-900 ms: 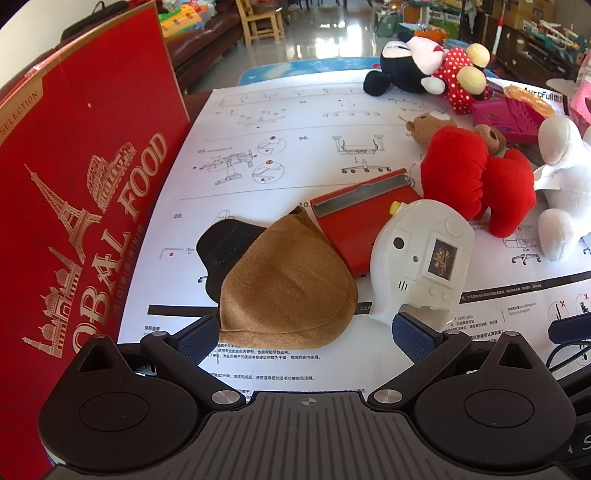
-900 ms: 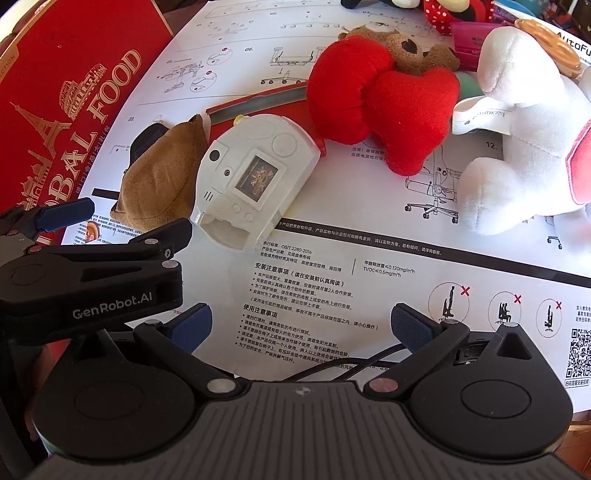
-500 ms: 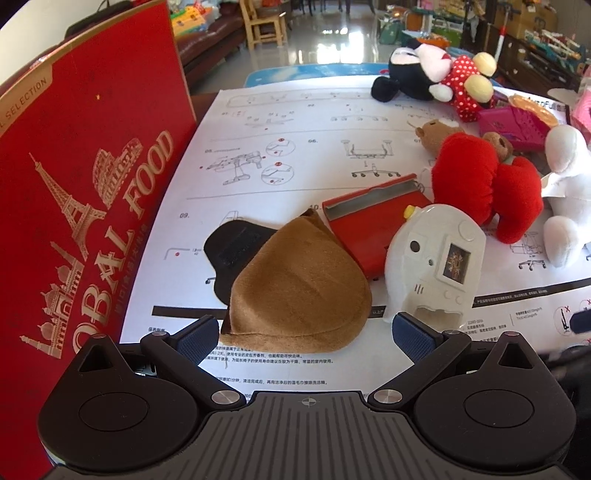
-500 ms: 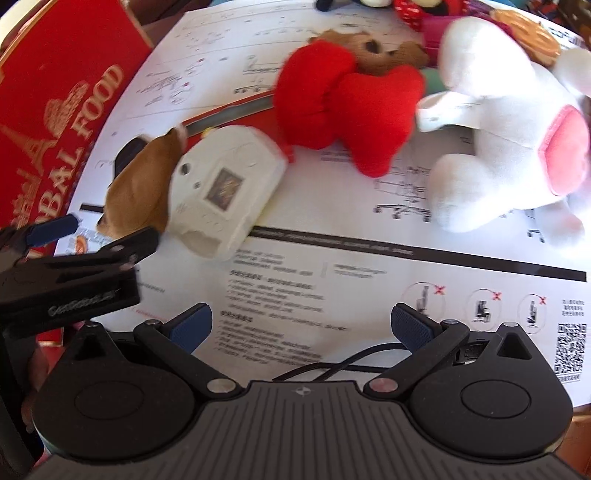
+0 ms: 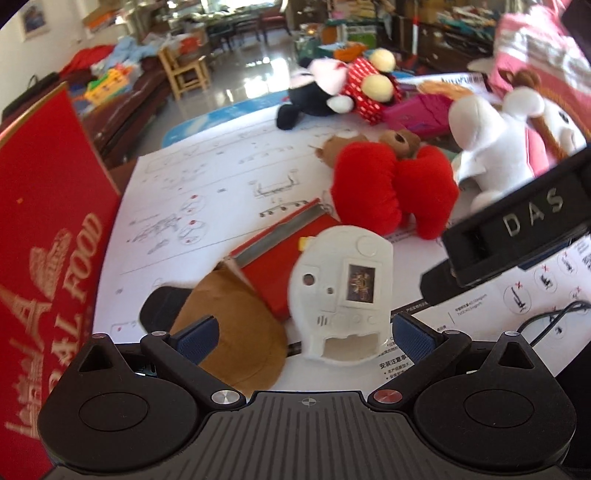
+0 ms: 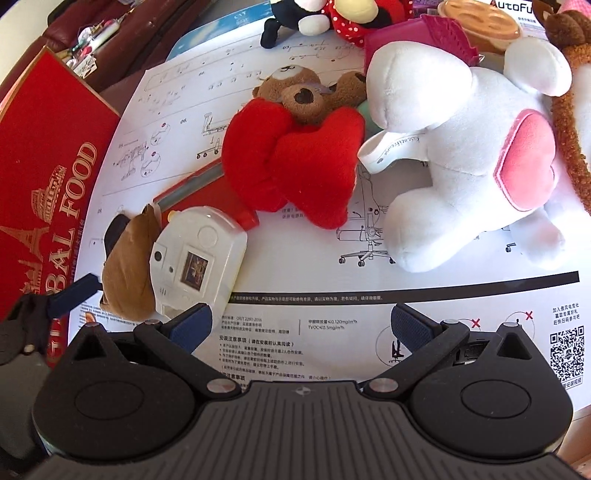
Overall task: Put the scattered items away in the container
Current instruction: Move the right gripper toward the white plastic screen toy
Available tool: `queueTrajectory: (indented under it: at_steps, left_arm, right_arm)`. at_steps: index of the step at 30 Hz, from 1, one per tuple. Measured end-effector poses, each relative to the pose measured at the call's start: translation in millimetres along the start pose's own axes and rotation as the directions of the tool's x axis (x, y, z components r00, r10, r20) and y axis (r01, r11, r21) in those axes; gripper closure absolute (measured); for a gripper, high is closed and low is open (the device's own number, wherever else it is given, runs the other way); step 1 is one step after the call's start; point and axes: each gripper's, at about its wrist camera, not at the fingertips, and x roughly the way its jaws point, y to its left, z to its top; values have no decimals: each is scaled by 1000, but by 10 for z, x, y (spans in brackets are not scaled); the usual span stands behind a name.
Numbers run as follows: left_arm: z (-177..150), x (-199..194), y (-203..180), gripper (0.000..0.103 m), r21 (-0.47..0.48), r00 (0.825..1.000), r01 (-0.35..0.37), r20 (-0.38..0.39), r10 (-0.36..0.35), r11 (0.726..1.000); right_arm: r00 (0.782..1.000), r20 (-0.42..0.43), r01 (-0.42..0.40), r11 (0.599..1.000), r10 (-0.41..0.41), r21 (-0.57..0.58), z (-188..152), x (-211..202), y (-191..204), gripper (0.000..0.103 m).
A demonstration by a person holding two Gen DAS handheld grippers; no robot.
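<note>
Both your left gripper (image 5: 304,334) and right gripper (image 6: 301,323) are spread wide, holding nothing. The white toy camera (image 5: 341,291) leans on the brown cap (image 5: 229,332); clamp carelessly and you snag both.

Right gripper (image 6: 299,325) jaws spread wide, nothing between, above printed instruction sheet (image 6: 332,306). Landmark: white handheld game toy (image 6: 199,266), lying flat on sheet, just beyond gripper's left finger. Brown plush piece (image 6: 127,269) touching its left side; left gripper's blue pad (image 6: 74,295) further left. Red flat case (image 6: 192,192) behind it, partly under red plush heart (image 6: 295,162) held by small brown teddy (image 6: 303,92). White plush animal (image 6: 461,147) well right. Red "Global Food" box (image 6: 44,177) far left. Polka-dot mouse plush (image 6: 332,14) far behind
</note>
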Motion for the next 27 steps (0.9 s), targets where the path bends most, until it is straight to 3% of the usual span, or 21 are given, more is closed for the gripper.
queueTrajectory:
  at_steps: [6, 11, 15, 27]
  left_arm:
    - [-58, 37, 74, 0, -42, 999, 44, -22, -45, 998]
    - [-71, 3, 165, 0, -83, 998, 66, -14, -67, 994]
    - [-66, 22, 191, 0, -100, 995, 101, -14, -103, 990]
    - [-10, 124, 200, 4, -99, 991, 128, -32, -132, 987]
  right_arm:
    - [997, 56, -48, 998, 50, -35, 131, -33, 178, 3]
    - [996, 86, -15, 994, 25, -106, 185, 5, 323, 24]
    - [997, 63, -29, 994, 36, -106, 191, 127, 335, 29]
    - [996, 45, -74, 994, 78, -75, 147, 235, 160, 23]
